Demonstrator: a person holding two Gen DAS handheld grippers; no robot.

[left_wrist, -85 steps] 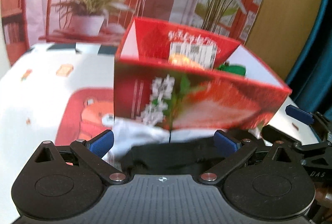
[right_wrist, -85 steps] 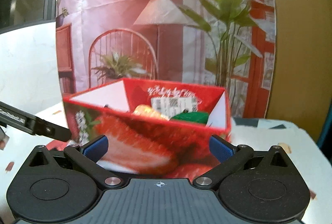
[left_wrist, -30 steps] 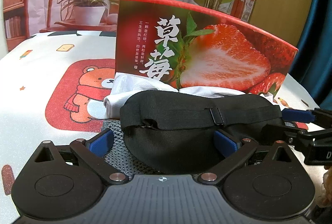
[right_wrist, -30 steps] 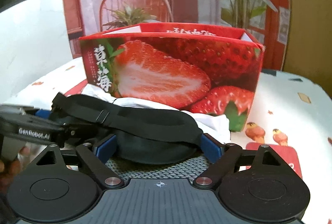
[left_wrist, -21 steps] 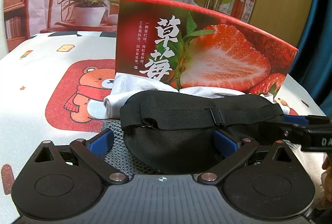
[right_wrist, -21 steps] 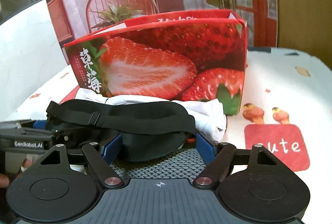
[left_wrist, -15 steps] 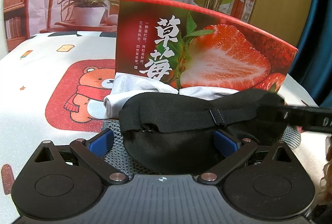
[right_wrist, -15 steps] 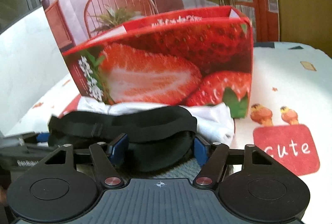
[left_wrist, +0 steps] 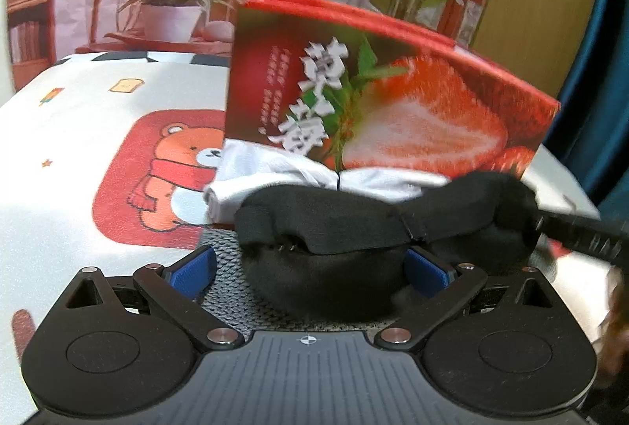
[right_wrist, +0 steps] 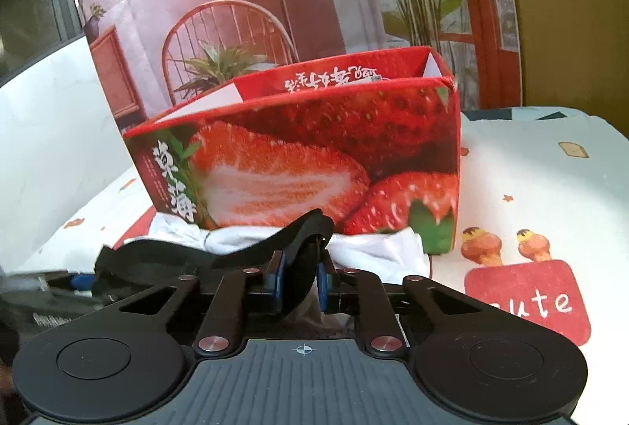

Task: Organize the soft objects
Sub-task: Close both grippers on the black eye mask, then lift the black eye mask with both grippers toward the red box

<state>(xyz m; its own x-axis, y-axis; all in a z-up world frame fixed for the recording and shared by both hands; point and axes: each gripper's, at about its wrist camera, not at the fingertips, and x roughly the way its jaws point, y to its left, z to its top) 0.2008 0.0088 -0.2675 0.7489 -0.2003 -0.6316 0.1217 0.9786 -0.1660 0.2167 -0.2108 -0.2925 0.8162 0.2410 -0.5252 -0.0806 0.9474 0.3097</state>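
Observation:
A black sleep mask lies over a grey knitted cloth and a white garment, in front of a red strawberry box. My left gripper stands open, its blue pads on either side of the mask's left part without pressing it. My right gripper is closing on the mask's right end, the blue pads pinching the black fabric, which bunches and lifts. In the left wrist view the right gripper's black finger comes in from the right onto the mask.
The strawberry box stands open-topped on a white tablecloth printed with a bear and a red "cute" patch. A printed backdrop with a chair and plants hangs behind. A teal curtain is at the far right.
My right gripper has shut from wide open onto the mask's right end, which has bunched up and lifted. The left gripper has stayed open and still.

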